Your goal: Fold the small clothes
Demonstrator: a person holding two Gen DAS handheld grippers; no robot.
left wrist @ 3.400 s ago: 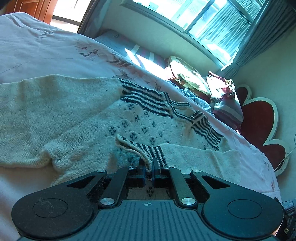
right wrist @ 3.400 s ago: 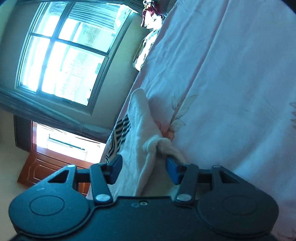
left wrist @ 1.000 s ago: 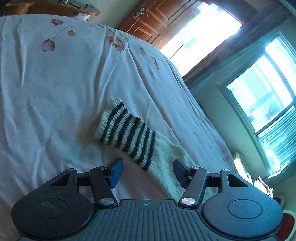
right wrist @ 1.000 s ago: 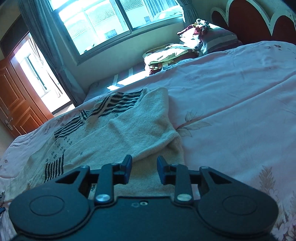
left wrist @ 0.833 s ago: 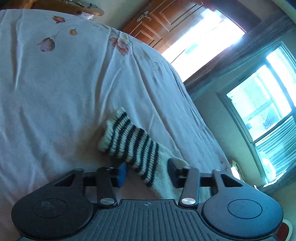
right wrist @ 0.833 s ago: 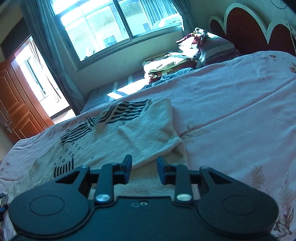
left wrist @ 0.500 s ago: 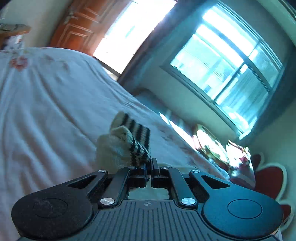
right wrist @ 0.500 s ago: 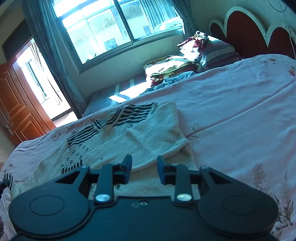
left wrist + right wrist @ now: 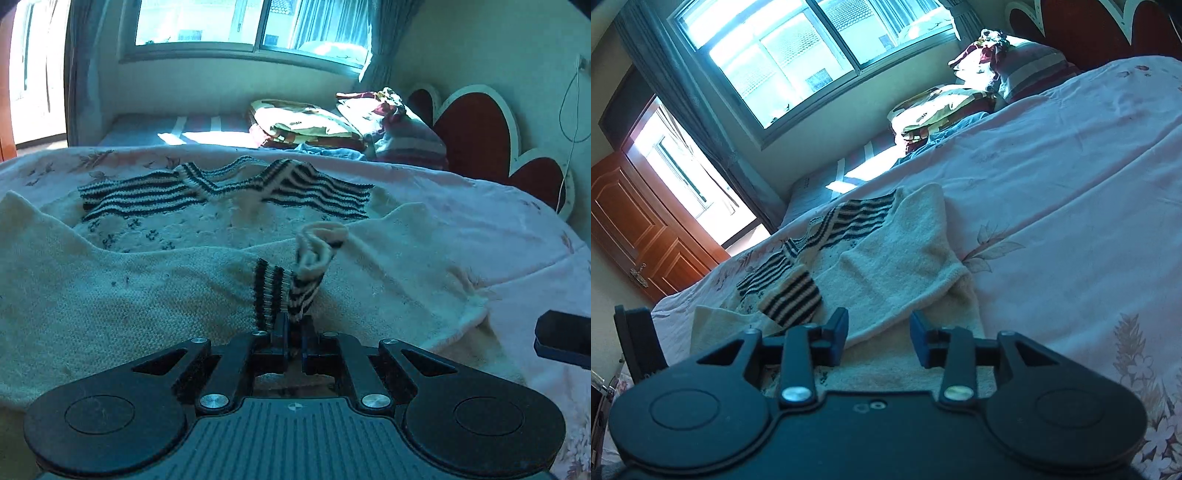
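On the bed (image 9: 480,206), left gripper (image 9: 293,328) pinching sweater cuff (image 9: 291,288), wooden door (image 9: 639,225) only in right view, right gripper (image 9: 879,332) fingers apart, empty

**Open bed to your right, clutter at the far edge**

Your left tool (image 9: 293,341) is pinched on the striped cuff (image 9: 295,284), which stands up in front of it over the sweater (image 9: 147,295). Your right tool (image 9: 879,334) hangs with fingers spread over the sweater's folded edge, nothing between them. To its right the pink bed sheet (image 9: 1071,206) lies bare, and that side gives you free passage. At the far edge the pile of bedding (image 9: 306,125) and the pillow (image 9: 1030,79) block the way, with the headboard (image 9: 476,136) behind them.
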